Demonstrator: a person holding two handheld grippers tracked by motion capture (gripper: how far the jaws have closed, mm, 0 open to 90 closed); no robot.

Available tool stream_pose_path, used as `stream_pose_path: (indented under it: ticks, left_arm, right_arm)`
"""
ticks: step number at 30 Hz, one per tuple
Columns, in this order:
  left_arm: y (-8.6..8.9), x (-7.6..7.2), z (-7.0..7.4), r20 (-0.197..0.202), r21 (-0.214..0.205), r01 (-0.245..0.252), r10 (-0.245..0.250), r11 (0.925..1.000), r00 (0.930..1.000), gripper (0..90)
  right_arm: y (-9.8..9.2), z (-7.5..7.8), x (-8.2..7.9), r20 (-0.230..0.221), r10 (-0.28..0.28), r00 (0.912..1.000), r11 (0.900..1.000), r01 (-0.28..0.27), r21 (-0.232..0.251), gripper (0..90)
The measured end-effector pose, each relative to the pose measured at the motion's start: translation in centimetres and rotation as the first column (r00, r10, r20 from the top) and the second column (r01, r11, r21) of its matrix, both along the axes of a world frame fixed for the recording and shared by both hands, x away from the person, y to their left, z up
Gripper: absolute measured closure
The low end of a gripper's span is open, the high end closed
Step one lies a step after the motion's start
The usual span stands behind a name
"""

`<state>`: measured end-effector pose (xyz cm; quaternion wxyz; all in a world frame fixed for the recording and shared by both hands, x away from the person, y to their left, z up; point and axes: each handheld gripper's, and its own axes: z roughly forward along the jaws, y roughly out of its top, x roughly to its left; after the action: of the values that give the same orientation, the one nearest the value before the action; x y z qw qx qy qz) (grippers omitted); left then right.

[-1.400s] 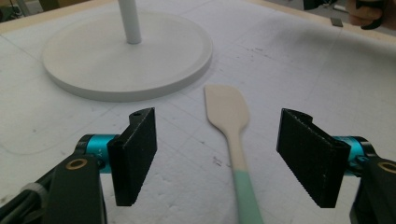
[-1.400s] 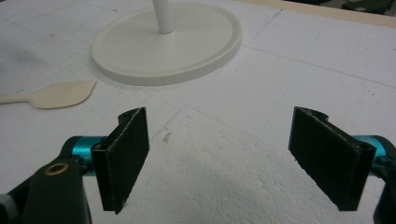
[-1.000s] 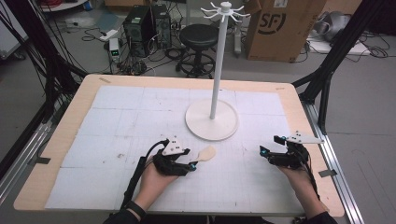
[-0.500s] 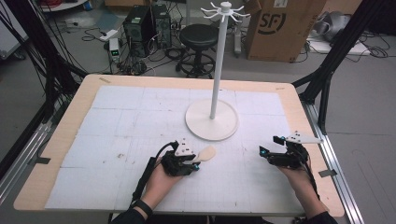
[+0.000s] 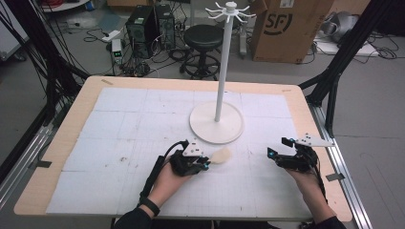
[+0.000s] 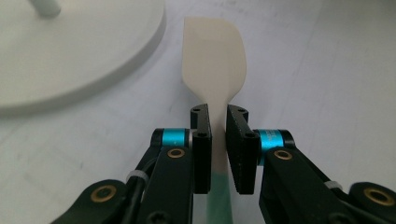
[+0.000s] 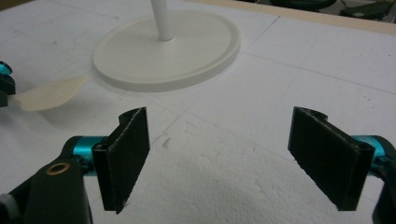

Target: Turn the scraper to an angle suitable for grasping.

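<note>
A cream silicone spatula [image 6: 215, 56] with a pale green handle [image 6: 218, 205] lies flat on the white mat, its blade [image 5: 221, 155] pointing toward the stand's base. My left gripper [image 6: 218, 122] is shut on the spatula's neck, just behind the blade. It sits low on the mat at front centre [image 5: 204, 164]. My right gripper [image 7: 219, 163] is open with nothing between its wide-apart pads. It hovers near the mat's front right [image 5: 277, 148]. The spatula blade [image 7: 49, 94] also appears at the left of the right gripper view.
A tall white hook stand [image 5: 223, 62] rises from a round base [image 5: 216, 123] at the table's middle, just beyond the spatula. The table's wooden rim [image 5: 62, 138] frames the white mat. A stool, boxes and cables lie on the floor behind.
My left gripper has shifted slightly right and settled lower on the mat with the spatula in its jaws. The right gripper has stayed put.
</note>
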<state>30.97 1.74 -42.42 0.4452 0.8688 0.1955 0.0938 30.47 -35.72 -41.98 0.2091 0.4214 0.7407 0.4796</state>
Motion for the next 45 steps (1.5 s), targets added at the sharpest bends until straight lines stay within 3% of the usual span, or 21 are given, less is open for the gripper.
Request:
stream_pose_path:
  ticks: [3, 6, 12, 14, 18, 20, 21, 23, 24, 26, 27, 30, 33, 35, 36, 40, 42, 44, 45]
  left_arm:
    - [-2.2, 0.9, 0.8, 0.016, -0.022, 0.069, -0.069, 0.9974, 0.9975, 80.9]
    - [-4.2, 1.6, 1.0, -0.001, -0.001, 0.138, -0.138, 0.9905, 0.9905, 80.8]
    - [-8.4, 2.9, 0.2, -0.033, 0.056, 0.308, -0.307, 0.9496, 0.9511, 80.9]
    - [-9.5, 3.3, 0.0, -0.043, 0.092, 0.34, -0.337, 0.9359, 0.9404, 80.8]
    - [-11.7, 3.7, -0.5, -0.061, 0.125, 0.405, -0.4, 0.906, 0.9145, 80.8]
    - [-12.5, 3.8, -0.8, -0.084, 0.123, 0.426, -0.419, 0.8962, 0.9042, 80.6]
    - [-12.8, 3.9, -1.1, -0.092, 0.121, 0.43, -0.421, 0.895, 0.9025, 80.5]
    - [-12.9, 4.0, -1.4, -0.101, 0.114, 0.426, -0.416, 0.8976, 0.9038, 79.5]
    - [-12.9, 4.2, -1.4, -0.107, 0.105, 0.411, -0.4, 0.9058, 0.9102, 78.7]
    - [-12.7, 4.4, -1.2, -0.105, 0.099, 0.356, -0.346, 0.929, 0.9322, 62.6]
    - [-12.5, 4.5, -1.0, -0.113, 0.086, 0.337, -0.327, 0.9375, 0.9382, 55.5]
    - [-11.4, 4.7, 0.4, -0.096, 0.053, 0.282, -0.276, 0.958, 0.9564, 41.7]
    - [-9.5, 4.5, 2.7, -0.062, -0.03, 0.228, -0.229, 0.9732, 0.9713, 33.8]
    - [-8.0, 4.1, 4.0, -0.014, -0.073, 0.197, -0.199, 0.9776, 0.98, 25.5]
    - [-6.7, 3.7, 4.8, 0.018, -0.097, 0.169, -0.168, 0.9808, 0.9856, 25.5]
    - [-1.5, 2.3, 6.1, 0.098, -0.142, 0.07, -0.056, 0.9874, 0.9936, 19.0]
    - [1.6, 1.6, 5.8, 0.125, -0.172, 0.003, 0.019, 0.9851, 0.9919, 18.8]
    - [4.4, 1.0, 5.3, 0.131, -0.206, -0.061, 0.09, 0.9766, 0.9874, 18.2]
    - [6.3, 0.6, 4.7, 0.13, -0.232, -0.102, 0.135, 0.9675, 0.9823, 18.2]
  right_arm:
    - [-0.7, 0.5, -0.1, 0.022, -0.024, 0.9995, 0.9993, 0.024, 0.029, 19.8]
    - [-1.0, 0.7, -0.2, 0.031, -0.035, 0.9989, 0.9987, 0.034, 0.039, 19.9]
    - [-1.6, 1.0, -0.3, 0.045, -0.06, 0.9972, 0.9966, 0.057, 0.06, 21.2]
    - [-1.7, 1.1, -0.3, 0.056, -0.065, 0.9963, 0.9964, 0.062, 0.059, 21.6]
    - [-1.7, 1.1, -0.3, 0.045, -0.064, 0.9969, 0.9962, 0.062, 0.062, 21.6]
    - [-1.7, 1.0, -0.3, 0.042, -0.058, 0.9974, 0.9971, 0.056, 0.053, 21.6]
    - [-1.6, 0.9, -0.2, 0.042, -0.056, 0.9976, 0.9973, 0.053, 0.05, 21.6]
    - [-1.6, 0.9, -0.2, 0.045, -0.051, 0.9977, 0.9978, 0.049, 0.045, 21.6]
    - [-1.6, 0.9, -0.3, 0.041, -0.052, 0.9978, 0.9977, 0.05, 0.046, 21.6]
    - [-1.7, 0.8, -0.2, 0.037, -0.05, 0.9981, 0.9978, 0.048, 0.047, 21.8]
    - [-1.7, 0.7, -0.2, 0.033, -0.049, 0.9982, 0.9979, 0.048, 0.043, 21.8]
    - [-1.7, 0.6, -0.2, 0.03, -0.047, 0.9984, 0.9981, 0.046, 0.04, 21.8]
    - [-1.7, 0.6, -0.3, 0.028, -0.046, 0.9985, 0.9981, 0.045, 0.042, 21.8]
    - [-1.7, 0.6, -0.3, 0.027, -0.039, 0.9989, 0.9985, 0.037, 0.039, 21.8]
    - [-1.7, 0.6, -0.3, 0.027, -0.039, 0.9989, 0.9985, 0.037, 0.039, 21.8]
    - [-1.3, 0.5, -0.4, 0.021, -0.017, 0.9996, 0.9996, 0.017, 0.024, 21.7]
    - [-1.2, 0.5, -0.4, 0.021, -0.013, 0.9997, 0.9998, 0.012, 0.017, 21.7]
    - [-0.8, 0.4, -0.5, 0.017, -0.001, 0.9999, 1.0, 0.001, -0.005, 21.7]
    - [-0.8, 0.4, -0.5, 0.017, -0.001, 0.9999, 1.0, 0.001, -0.005, 21.7]
